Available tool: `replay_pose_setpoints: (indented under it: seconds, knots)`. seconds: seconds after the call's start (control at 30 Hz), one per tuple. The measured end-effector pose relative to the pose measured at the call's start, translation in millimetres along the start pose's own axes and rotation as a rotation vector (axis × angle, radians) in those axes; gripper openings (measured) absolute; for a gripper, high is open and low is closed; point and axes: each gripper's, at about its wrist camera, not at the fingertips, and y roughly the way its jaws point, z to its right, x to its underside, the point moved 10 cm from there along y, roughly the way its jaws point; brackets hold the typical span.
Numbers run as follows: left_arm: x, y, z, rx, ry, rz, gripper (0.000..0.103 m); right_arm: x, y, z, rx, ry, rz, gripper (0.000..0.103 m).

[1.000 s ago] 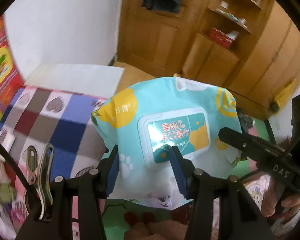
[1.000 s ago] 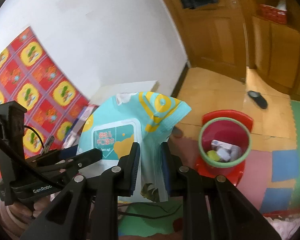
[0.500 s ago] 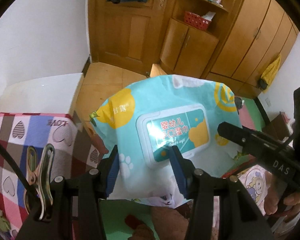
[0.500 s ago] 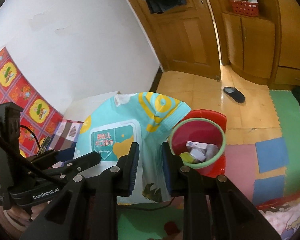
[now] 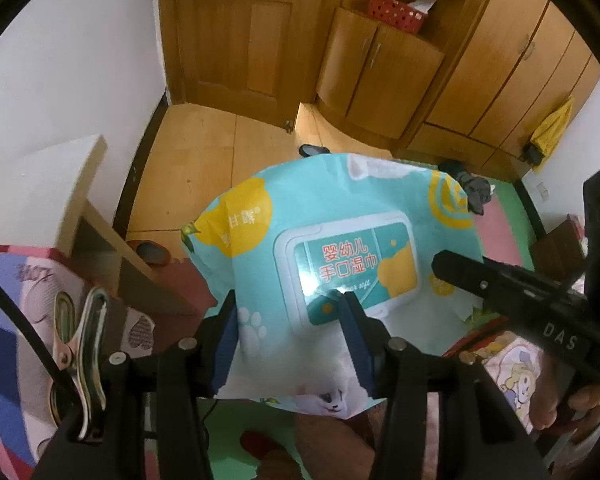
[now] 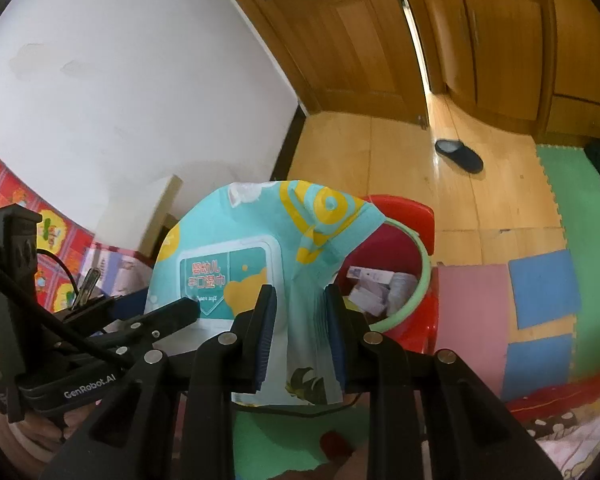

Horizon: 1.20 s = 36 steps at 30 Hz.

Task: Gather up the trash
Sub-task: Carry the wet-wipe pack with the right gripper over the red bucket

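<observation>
A teal and yellow wet-wipes packet (image 5: 332,248) (image 6: 260,256) hangs in the air, held from both sides. My left gripper (image 5: 290,312) is shut on its lower left part, and my right gripper (image 6: 300,300) is shut on its crumpled right edge. In the right wrist view a red trash bin (image 6: 416,304) with a green rim stands on the floor just right of and beneath the packet, with paper scraps inside. The packet covers the bin's left side. In the left wrist view the bin is hidden behind the packet.
A white board (image 5: 40,196) leans beside the chequered bedspread (image 5: 16,312) at left. Wooden door and cupboards (image 5: 380,60) fill the back. A dark slipper (image 6: 460,156) lies on the wood floor, and coloured foam mats (image 6: 540,300) cover the floor at right.
Both grippers have carried the packet away from the bed towards the bin. The bin now sits close under the packet's right side.
</observation>
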Motion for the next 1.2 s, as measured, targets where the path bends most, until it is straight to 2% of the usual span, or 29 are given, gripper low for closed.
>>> replay_pose_setpoints:
  seconds: [0.4, 0.9, 1.2]
  knots:
    - [-6.3, 79.2, -6.7, -0.029, -0.048, -0.088, 0.052, -7.4, 73.5, 48.9, -0.007, -0.007, -0.119, 0.027]
    - [4.9, 205.8, -34.8, -0.028, -0.102, -0.212, 0.052, 5.5, 182.5, 106.4, 0.024, 0.023, -0.266, 0.029]
    - [9.1, 258.4, -49.3, -0.041, -0.105, -0.28, 0.052, 9.6, 219.4, 131.7, 0.057, 0.067, -0.317, 0.03]
